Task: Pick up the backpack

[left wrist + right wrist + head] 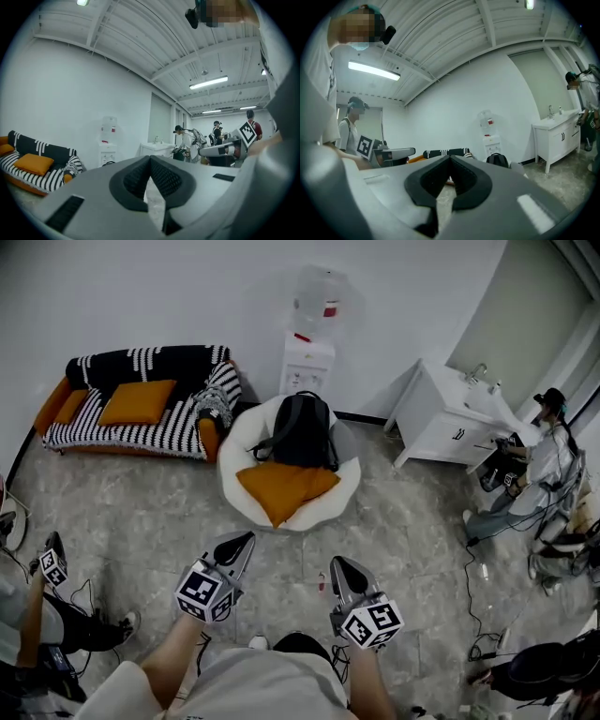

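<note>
A black backpack (pixel 302 431) leans upright on a white beanbag chair (pixel 239 437), behind an orange cushion (pixel 284 488). In the head view my left gripper (pixel 246 540) and right gripper (pixel 337 565) are both held low over the floor, well short of the beanbag, with their jaws closed and nothing between them. The right gripper view shows the backpack (pixel 497 160) far off past the shut jaw tips of the right gripper (pixel 450 158). In the left gripper view the left gripper (pixel 150 158) is shut too, and only the backpack's top (pixel 108 163) peeks over it.
A striped black-and-white sofa (pixel 141 404) with orange pillows stands at the back left. A water dispenser (pixel 309 351) is against the wall behind the beanbag. A white sink cabinet (pixel 441 418) stands at the right with a person (pixel 534 474) beside it. Cables (pixel 473 615) lie on the right floor.
</note>
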`<state>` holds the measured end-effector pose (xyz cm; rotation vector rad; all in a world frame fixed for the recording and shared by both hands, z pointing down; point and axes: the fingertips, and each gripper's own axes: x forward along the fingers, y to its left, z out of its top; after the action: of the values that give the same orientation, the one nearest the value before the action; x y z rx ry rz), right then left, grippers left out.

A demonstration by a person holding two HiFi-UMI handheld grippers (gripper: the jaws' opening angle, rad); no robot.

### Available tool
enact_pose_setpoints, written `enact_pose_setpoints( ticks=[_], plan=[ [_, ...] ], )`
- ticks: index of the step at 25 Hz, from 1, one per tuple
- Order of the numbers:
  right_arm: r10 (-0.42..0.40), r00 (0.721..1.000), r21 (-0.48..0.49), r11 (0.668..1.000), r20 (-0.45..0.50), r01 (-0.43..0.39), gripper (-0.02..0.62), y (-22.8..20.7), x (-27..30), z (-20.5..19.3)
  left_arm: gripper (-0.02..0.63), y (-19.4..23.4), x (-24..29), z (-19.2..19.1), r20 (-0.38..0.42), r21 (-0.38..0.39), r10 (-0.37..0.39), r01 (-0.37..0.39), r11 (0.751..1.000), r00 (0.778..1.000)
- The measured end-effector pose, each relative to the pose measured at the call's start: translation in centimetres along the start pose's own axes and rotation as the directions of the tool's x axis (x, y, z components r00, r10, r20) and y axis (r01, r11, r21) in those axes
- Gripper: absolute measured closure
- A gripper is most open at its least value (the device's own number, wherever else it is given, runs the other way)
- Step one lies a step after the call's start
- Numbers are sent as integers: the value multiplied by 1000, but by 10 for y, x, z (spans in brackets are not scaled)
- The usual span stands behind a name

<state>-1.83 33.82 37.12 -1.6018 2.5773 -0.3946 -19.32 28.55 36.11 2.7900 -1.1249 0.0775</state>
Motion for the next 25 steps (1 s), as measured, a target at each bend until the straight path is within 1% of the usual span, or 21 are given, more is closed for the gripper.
enact_pose_setpoints(
  ticks=[5,9,15,18,25],
  plan=[
    [6,1000,8,1000,-15,-6,594,-13,7,-8,621,0,11,-10,-11,-9,1,-2,1000,1000],
    [25,1000,7,1000,-13,-24,594,-34,24,2,621,6,30,-7,-17,-15,21,-22,1000,1000],
    [44,999,16,999,-6,-44,594,-85,53,19,621,21,77,-8,-31,-32,59,-60,998,998],
    [53,999,32,998,-4,-53,594,-116,67,27,621,26,105,-1,-25,-35,82,-83,996,996],
    [110,994,35,993,6,-110,594,-165,103,48,621,38,157,19,-18,-20,135,-135,991,991]
  ],
)
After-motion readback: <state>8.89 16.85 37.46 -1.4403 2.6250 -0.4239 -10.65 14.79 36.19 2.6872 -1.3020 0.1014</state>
